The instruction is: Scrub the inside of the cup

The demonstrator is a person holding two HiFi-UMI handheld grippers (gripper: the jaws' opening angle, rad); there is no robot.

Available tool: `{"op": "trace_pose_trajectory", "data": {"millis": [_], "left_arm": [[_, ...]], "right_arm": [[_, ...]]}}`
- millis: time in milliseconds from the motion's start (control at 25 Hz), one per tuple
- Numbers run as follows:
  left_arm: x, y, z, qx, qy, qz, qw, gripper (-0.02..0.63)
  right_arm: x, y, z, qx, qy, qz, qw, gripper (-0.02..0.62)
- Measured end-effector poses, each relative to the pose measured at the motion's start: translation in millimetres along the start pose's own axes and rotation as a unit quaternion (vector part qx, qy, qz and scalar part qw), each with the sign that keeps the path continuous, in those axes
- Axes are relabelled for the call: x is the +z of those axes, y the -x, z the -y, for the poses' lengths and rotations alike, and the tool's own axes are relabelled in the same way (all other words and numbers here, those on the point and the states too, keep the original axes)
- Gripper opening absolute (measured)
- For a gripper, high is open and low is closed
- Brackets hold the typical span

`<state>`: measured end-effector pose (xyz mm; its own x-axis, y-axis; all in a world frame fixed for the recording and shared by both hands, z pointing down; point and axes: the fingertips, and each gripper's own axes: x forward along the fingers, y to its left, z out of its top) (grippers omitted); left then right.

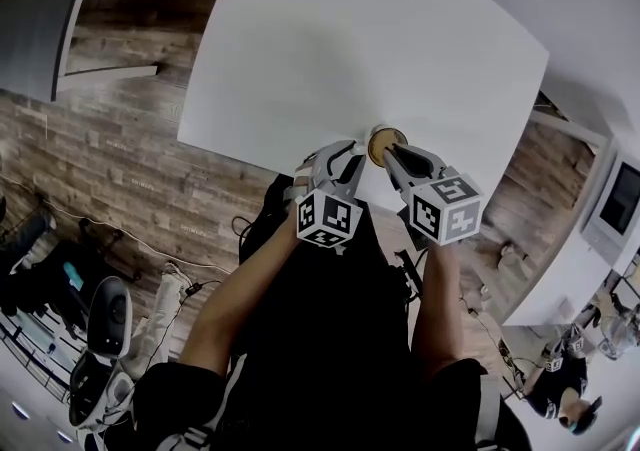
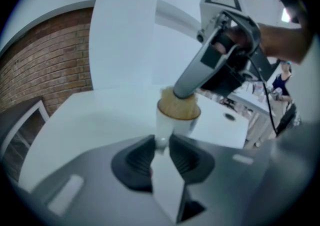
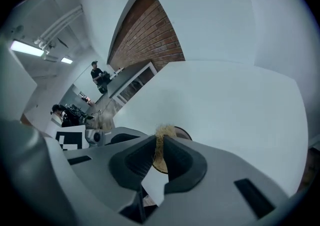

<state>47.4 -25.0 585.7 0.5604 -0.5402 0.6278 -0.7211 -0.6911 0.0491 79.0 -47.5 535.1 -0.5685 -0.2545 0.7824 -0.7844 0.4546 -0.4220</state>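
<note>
Nearest the person, the left gripper [image 2: 161, 142] has its dark ribbed jaws narrowed onto the near side of the small white cup [image 2: 181, 126], apparently at its handle; that grip looks meant to pin the cup so it cannot spin or slide under scrubbing; just beside it, the right gripper [image 3: 160, 151] is pinched tight on a tan fibrous scrubbing pad [image 3: 162, 133], gripped at its upper part so the free bulk fills the cup's mouth; the slanted approach from above probably lets the pad press against the inner wall; the cup stands upright at the near edge of the plain white table [image 1: 350, 39], within reach of both arms; beyond it is bare tabletop, then wood-patterned floor [image 1: 130, 169].
</note>
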Motion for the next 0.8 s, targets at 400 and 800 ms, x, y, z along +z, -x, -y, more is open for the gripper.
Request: {"op": "trace_pose_trajectory", "data": {"millis": [400, 800], "left_arm": [[1, 1, -1, 0.005, -0.005, -0.002, 1.0000, 0.091], [0, 2, 6, -0.002, -0.020, -0.006, 0.9998, 0.092]], "right_arm": [[-11, -34, 1, -0.016, 0.059, -0.090, 0.994, 0.038], [-11, 31, -32, 0.034, 0.195, -0.143, 0.970, 0.038]]}}
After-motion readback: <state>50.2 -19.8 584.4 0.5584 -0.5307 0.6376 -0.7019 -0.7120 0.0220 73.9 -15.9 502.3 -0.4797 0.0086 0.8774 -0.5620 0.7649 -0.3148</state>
